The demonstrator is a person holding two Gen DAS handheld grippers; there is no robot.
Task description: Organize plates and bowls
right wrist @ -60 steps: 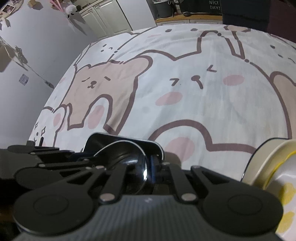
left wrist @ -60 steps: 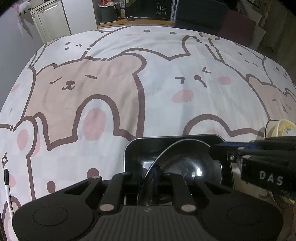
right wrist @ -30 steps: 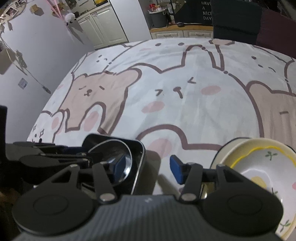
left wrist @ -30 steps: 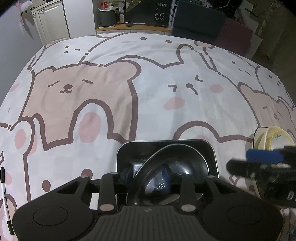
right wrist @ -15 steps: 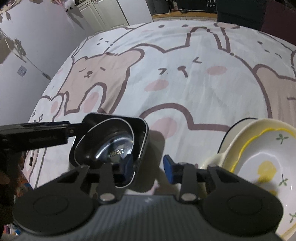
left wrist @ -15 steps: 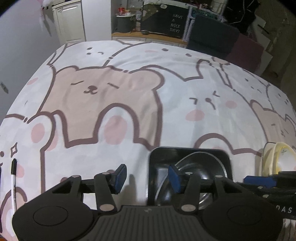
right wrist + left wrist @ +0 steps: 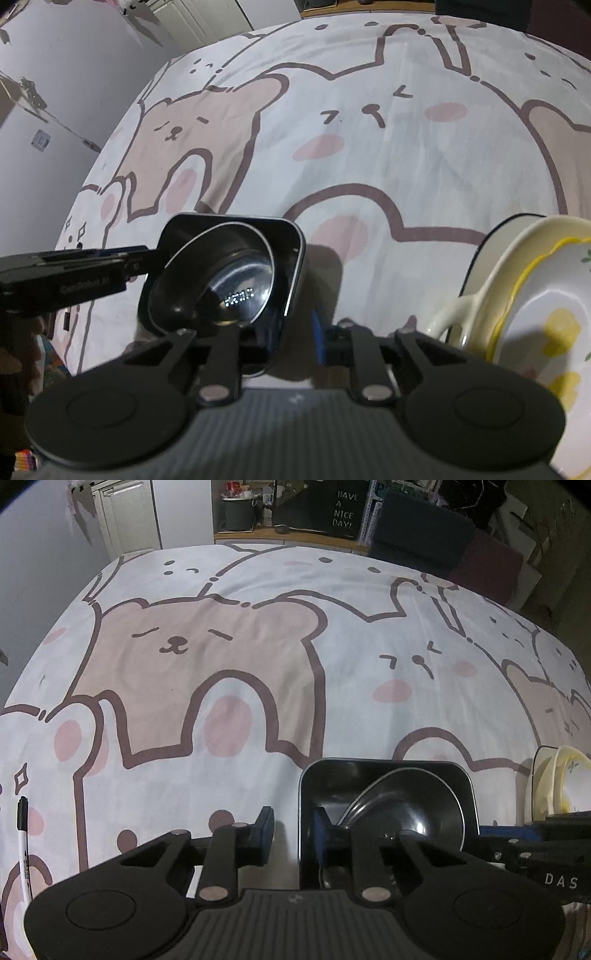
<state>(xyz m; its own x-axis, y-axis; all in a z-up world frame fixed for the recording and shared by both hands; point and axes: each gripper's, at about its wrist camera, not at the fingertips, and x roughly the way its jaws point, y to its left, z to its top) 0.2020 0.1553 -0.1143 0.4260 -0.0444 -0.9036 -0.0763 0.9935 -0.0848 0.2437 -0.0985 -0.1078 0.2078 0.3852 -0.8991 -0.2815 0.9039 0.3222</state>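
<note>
- The left gripper (image 7: 293, 829) has its jaws parted and empty, straddling the left wall of the black tray (image 7: 384, 766) at lower centre.
- The right gripper (image 7: 291, 332) is likewise spread, holding nothing, its jaws on either side of the tray's right wall.
- A steel bowl (image 7: 218, 280) lies tilted inside the tray.
- Cream dishes (image 7: 532, 295) are stacked at the right edge, on the bear-print cloth (image 7: 258, 664).
- A marker (image 7: 23, 834) lies at lower left.

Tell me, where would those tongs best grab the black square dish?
Probably by a side wall of the black square dish, one finger inside and one outside. The walls stand upright and thin, and the left tongs and right tongs already straddle opposite walls. The steel bowl fills its middle.
</note>
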